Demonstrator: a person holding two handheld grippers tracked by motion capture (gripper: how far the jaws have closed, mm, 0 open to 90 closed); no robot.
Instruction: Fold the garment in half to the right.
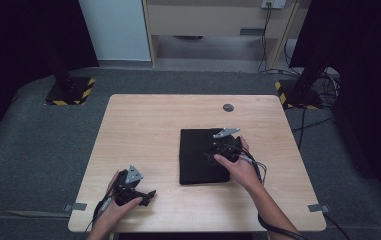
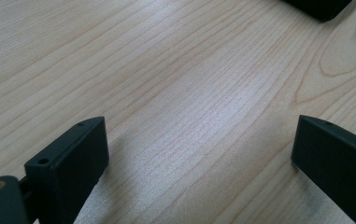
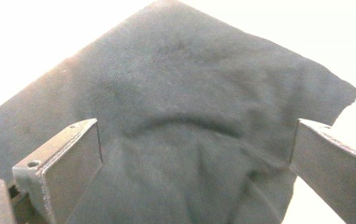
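A folded black cloth (image 1: 203,156) lies right of centre on the wooden worktop (image 1: 143,130), its outline close to a neat rectangle with square corners. The right claw (image 1: 224,150) sits over the cloth's right part, toward the far corner, jaws spread wide with nothing between them; in the right gripper view the dark fabric (image 3: 189,107) spans the gap between the jaws and shows soft wrinkles and a raised fold near one edge. The left claw (image 1: 145,196) rests low at the near left of the worktop, well apart from the cloth, also spread and empty; the left gripper view shows bare wood grain between its jaws and one corner of the cloth (image 2: 318,7) at the far edge.

Judging by the tidy shape, the folding looks largely done, or else the cloth is about to be opened out; the pictures do not settle which. What seems left is a grip on an edge or a final smoothing.

Room is generous. The left half and the far strip of the worktop are bare apart from a small round dark cap (image 1: 228,107) beyond the cloth. The cloth's near edge lies a fair way from the worktop's near edge, and its right edge leaves a clear margin too.
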